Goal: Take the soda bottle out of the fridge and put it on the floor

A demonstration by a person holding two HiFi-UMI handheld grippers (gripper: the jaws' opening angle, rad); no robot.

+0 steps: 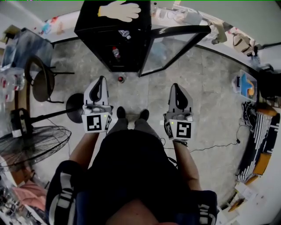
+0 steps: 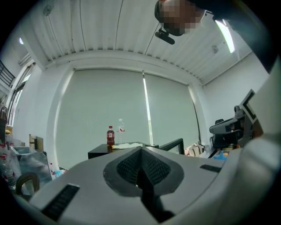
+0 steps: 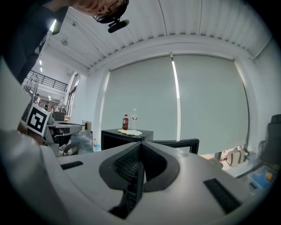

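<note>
Where soda bottle (image 1: pixel 120 79) stands: floor (image 1: pixel 206 105) before fridge (image 1: pixel 93 19).
Left gripper (image 1: pixel 102 79): closed, empty; bottle ahead, apart.
Right gripper (image 1: pixel 175 86): closed, empty; bottle apart.

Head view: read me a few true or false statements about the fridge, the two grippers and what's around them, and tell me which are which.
1. The fridge has its glass door open. True.
2. The left gripper holds a bottle. False: its fingers are shut with nothing between them.
3. A pale glove lies on top of the fridge. True.
4. The right gripper has its fingers wide apart. False: they are shut and empty.
5. A floor fan stands on the person's left side. True.
</note>
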